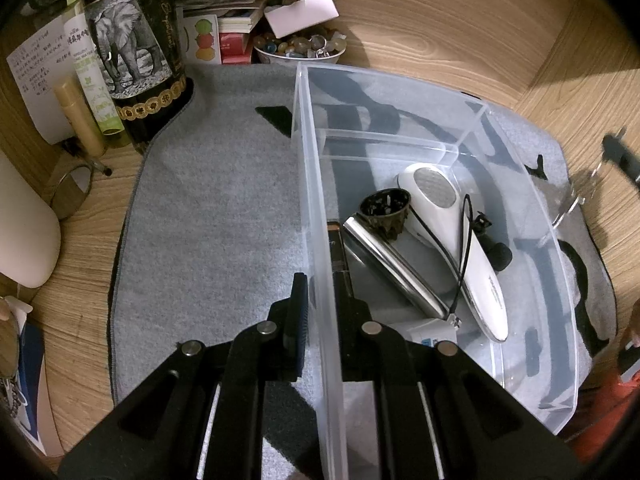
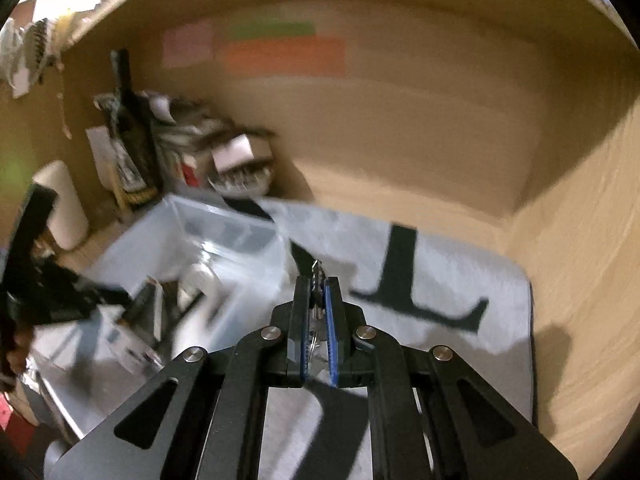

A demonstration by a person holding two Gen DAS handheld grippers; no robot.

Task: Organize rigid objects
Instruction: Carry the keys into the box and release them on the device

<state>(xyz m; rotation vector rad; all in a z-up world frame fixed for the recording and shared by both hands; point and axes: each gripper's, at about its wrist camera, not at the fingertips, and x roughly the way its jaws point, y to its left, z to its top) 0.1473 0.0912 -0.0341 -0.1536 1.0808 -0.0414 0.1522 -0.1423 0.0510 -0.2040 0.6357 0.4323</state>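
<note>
A clear plastic organizer box (image 1: 316, 200) sits on a grey towel (image 1: 216, 208). Inside lie a white lint shaver (image 1: 452, 232), a shiny metal case (image 1: 392, 264), a dark ornate cup (image 1: 384, 208) and a small white box (image 1: 434, 334). My left gripper (image 1: 320, 300) is shut on the box's left wall, one finger outside and one inside. My right gripper (image 2: 318, 284) is shut on a small metal object (image 2: 317, 276), held above the towel (image 2: 440, 272) to the right of the box (image 2: 192, 240). The right wrist view is blurred.
An elephant-print tin (image 1: 128, 48), tubes, papers and books crowd the back left. A bowl of polished stones (image 1: 300, 46) stands behind the towel. A white rounded object (image 1: 24, 232) is at the left. Wooden walls enclose the desk (image 2: 400, 152).
</note>
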